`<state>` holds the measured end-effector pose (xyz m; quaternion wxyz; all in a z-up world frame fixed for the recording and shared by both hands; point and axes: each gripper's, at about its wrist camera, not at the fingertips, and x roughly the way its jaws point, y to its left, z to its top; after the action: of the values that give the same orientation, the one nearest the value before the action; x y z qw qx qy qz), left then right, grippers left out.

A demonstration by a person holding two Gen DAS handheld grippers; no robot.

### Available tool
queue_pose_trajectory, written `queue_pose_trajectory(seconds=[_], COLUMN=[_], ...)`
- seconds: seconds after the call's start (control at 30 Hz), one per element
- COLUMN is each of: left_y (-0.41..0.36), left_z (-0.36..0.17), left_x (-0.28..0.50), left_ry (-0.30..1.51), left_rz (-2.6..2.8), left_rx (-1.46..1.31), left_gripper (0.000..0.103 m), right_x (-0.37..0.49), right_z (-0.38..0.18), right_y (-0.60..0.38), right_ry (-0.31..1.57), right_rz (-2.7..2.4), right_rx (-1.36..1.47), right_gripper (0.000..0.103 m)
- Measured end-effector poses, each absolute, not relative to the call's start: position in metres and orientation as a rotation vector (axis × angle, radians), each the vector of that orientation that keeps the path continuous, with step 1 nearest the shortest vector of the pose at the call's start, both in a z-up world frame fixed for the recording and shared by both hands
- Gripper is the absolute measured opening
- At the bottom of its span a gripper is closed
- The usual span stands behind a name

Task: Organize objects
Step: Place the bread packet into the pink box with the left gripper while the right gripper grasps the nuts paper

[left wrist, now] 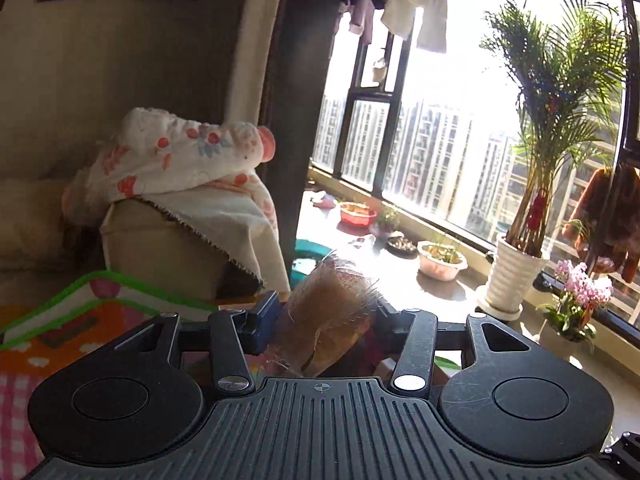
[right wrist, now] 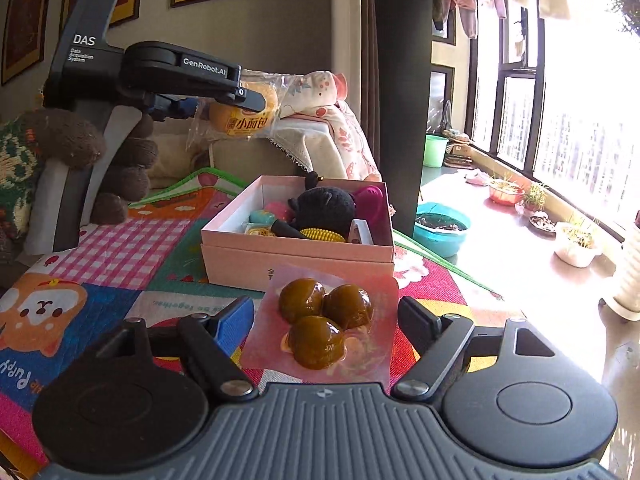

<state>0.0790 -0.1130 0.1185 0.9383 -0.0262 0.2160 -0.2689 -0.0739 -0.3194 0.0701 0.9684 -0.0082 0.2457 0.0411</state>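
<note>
My left gripper (left wrist: 326,312) is shut on a small bread roll in a clear wrapper (left wrist: 330,316) and holds it high in the air. In the right wrist view that gripper (right wrist: 244,98) holds the bread (right wrist: 244,120) above and behind the pink box (right wrist: 296,252). The open box holds a black knitted toy (right wrist: 324,210), a yellow ridged item and other small things. My right gripper (right wrist: 326,320) is open, its fingers on either side of a pink packet with three brown balls (right wrist: 320,320) lying on the mat in front of the box.
A colourful play mat (right wrist: 100,280) covers the table. A sofa arm with a flowered cloth (left wrist: 192,168) stands behind. A knitted bear (right wrist: 72,148) is at the left. Pots, basins and a palm (left wrist: 520,248) line the window ledge at the right.
</note>
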Motion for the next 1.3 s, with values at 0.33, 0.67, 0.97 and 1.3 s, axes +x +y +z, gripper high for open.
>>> queue_pose_trajectory(seconds=[0.33, 0.67, 0.97, 1.3], left_y=[-0.078, -0.064, -0.105, -0.119], left_z=[0.073, 0.068, 0.057, 0.034], left_x=[0.060, 0.058, 0.110, 0.110], left_ry=[0.542, 0.417, 0.463, 0.637], left_rz=[-0.522, -0.464, -0.453, -0.611], left_rx=[-0.093, -0.123, -0.130, -0.171], left_gripper=[0.052, 0.052, 0.053, 0.052], right_x=[-0.067, -0.057, -0.055, -0.048], right_z=[0.047, 0.043, 0.042, 0.034], right_y=[-0.327, -0.299, -0.296, -0.297], right_ry=[0.564, 0.614, 0.633, 0.664], right_rz=[0.086, 0.110, 0.102, 0.107], right_rx=[0.019, -0.052, -0.047, -0.009], right_gripper=[0.080, 0.080, 0.079, 0.079])
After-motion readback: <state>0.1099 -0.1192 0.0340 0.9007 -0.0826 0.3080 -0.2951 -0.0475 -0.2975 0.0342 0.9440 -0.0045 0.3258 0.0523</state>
